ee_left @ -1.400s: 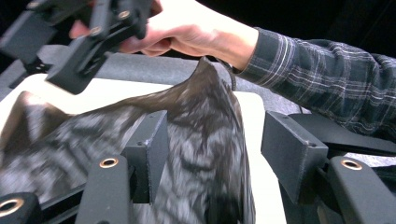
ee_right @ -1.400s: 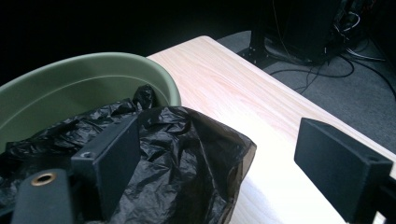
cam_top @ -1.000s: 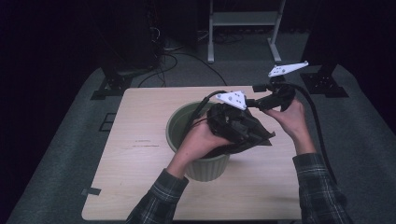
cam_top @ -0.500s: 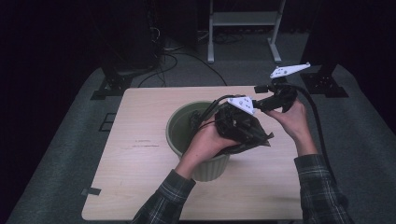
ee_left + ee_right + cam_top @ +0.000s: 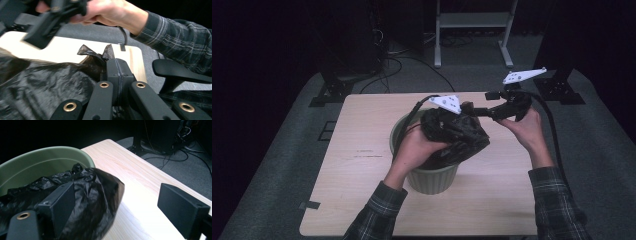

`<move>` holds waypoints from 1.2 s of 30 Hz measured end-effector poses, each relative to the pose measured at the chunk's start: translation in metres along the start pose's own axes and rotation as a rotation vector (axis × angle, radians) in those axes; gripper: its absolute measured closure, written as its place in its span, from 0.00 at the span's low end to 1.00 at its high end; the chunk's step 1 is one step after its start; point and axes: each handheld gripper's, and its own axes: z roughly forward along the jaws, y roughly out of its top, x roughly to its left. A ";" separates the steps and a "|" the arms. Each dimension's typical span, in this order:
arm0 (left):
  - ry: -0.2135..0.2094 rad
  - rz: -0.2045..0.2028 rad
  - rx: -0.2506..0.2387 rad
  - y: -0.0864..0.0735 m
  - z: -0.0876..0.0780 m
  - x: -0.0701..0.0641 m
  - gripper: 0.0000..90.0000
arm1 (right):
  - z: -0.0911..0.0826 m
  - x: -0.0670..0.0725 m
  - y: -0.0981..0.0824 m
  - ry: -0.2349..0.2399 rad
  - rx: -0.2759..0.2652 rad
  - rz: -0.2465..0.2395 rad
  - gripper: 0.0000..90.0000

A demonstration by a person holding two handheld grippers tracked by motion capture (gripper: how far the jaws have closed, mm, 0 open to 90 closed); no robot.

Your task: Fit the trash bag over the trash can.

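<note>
A black plastic bag lies bunched over the right side of a green bin at the middle of the table. My left gripper is on top of the bag, and in the left gripper view it is shut on a pinched fold of the black bag. My right gripper is held just right of the bag, pointing left at it. In the right gripper view it is open, its left jaw against the bag, with the bin's rim behind.
The light wooden table has bare room left of the bin and along the front. Beyond its far edge are a white metal stand, dark equipment and cables on grey floor. Cables trail from both grippers.
My left gripper swung right with the bag, then came back left toward the bin. The bag now sits more gathered over the bin. The right gripper has hardly moved.
</note>
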 end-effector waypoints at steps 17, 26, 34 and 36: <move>0.158 -0.104 -0.067 -0.032 -0.043 0.024 1.00 | -0.001 0.033 0.001 0.183 -0.073 -0.064 0.36; 0.160 -0.118 -0.074 -0.030 -0.033 0.026 1.00 | 0.009 0.046 0.000 0.293 -0.065 -0.123 0.74; 0.162 -0.121 -0.075 -0.031 -0.036 0.026 1.00 | 0.007 0.051 0.000 0.285 -0.055 -0.173 1.00; 0.165 -0.125 -0.086 -0.035 -0.040 0.027 1.00 | 0.003 0.049 0.000 0.281 -0.060 -0.171 1.00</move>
